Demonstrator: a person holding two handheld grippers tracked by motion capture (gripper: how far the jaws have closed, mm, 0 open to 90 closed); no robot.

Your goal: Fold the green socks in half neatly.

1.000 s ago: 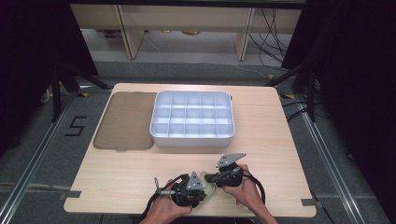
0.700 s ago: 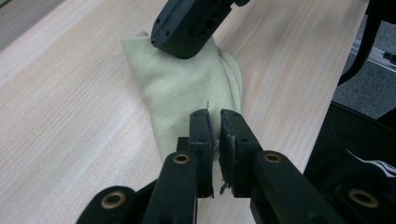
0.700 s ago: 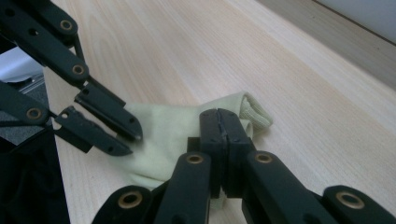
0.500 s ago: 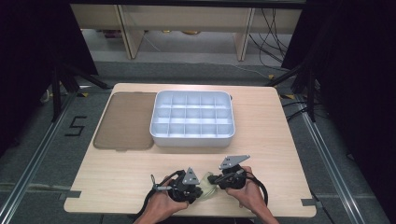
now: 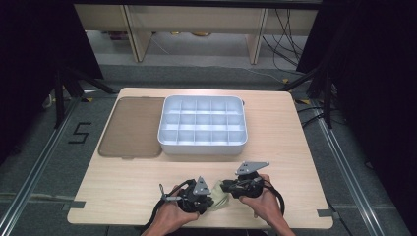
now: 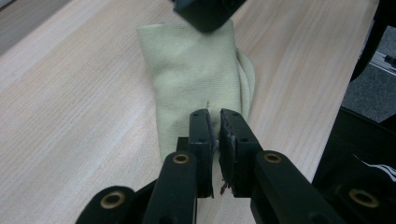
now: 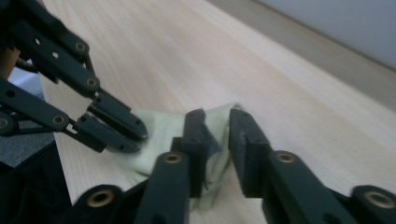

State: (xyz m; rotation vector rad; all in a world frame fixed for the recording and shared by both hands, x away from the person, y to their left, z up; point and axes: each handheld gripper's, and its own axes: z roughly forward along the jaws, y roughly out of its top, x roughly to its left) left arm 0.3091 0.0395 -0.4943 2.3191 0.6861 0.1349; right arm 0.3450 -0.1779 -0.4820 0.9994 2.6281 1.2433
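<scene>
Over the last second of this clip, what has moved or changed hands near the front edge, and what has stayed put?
Both grippers slid slightly toward the person along the table's front edge. The left gripper remains pinched on the yellow-green cloth; the right gripper has its jaws a little apart around the cloth's other end. The white compartment tray and the brown lid beside it have not moved.

The bench [image 5: 295,147] lies bare along its right edge and across the front left corner. A white tray [image 5: 202,125] and brown lid [image 5: 132,127], touching, block the rear middle and left. Both grippers crowd the cloth [image 5: 221,201] at the front edge.
</scene>
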